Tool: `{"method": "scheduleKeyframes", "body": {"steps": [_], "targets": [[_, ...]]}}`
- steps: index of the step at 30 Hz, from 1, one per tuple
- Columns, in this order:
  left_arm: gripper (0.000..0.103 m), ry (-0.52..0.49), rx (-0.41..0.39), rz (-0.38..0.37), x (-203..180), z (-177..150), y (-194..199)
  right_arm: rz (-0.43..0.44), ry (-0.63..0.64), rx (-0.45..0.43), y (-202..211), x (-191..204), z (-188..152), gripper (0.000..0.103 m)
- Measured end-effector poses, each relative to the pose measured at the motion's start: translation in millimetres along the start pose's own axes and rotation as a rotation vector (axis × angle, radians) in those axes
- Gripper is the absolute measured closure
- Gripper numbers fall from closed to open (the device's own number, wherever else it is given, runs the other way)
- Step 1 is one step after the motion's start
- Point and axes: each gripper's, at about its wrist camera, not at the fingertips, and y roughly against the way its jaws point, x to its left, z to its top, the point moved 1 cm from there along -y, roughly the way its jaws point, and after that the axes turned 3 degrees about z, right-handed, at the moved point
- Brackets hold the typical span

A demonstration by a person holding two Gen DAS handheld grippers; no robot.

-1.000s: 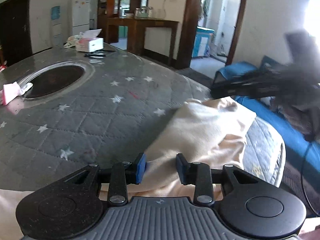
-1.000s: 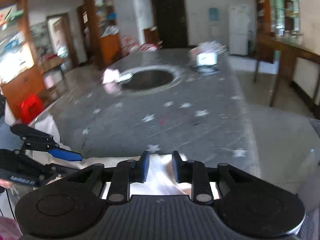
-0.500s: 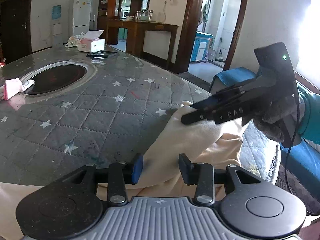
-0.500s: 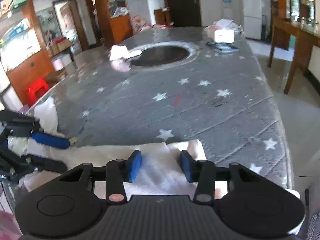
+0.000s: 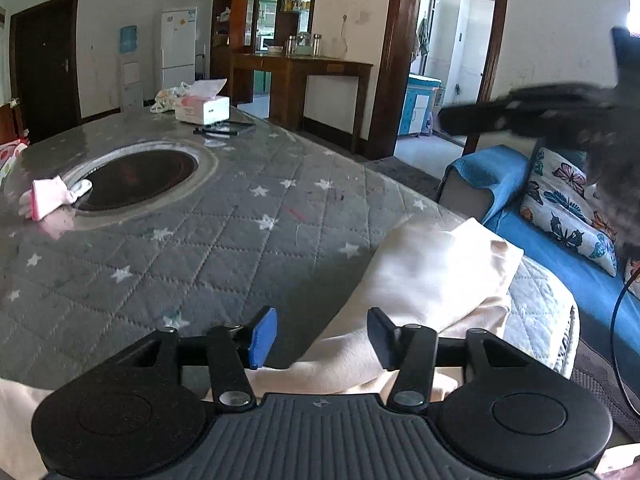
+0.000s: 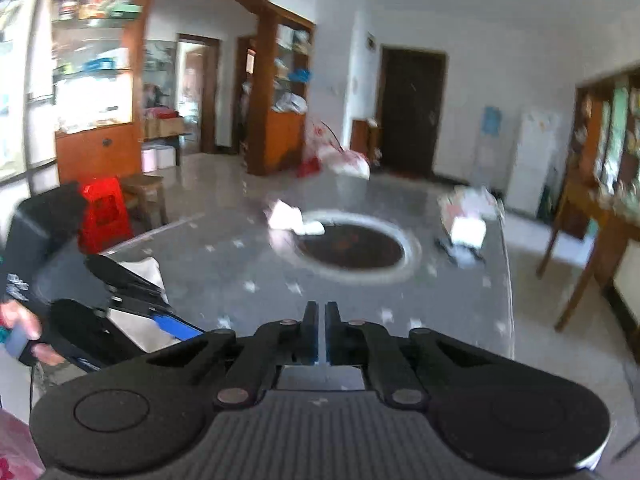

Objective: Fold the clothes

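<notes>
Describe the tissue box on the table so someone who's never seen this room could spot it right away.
Start at the big table with the grey star-quilted cover and its dark round inset. Look past that circle to the far end, nearest the white fridge. The tissue box is the white and pink carton with a tissue sticking up.

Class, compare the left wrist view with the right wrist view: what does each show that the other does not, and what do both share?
Only the left wrist view shows the blue sofa, the butterfly cushion and most of the cream garment between the open left gripper. Only the right wrist view shows the red stool and the right gripper with fingers together, no cloth visible between them. Both share the star-patterned grey table, its dark round inset and the tissue box.
</notes>
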Motion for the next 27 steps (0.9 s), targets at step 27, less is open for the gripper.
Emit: {"method": "scheduleKeyframes", "body": {"steps": [27], "targets": [[0.052, 0.023, 0.07, -0.056, -5.2, -11.1, -27.4, 0.047, 0.07, 0.005, -10.3, 6.5, -1.5, 0.094]]}}
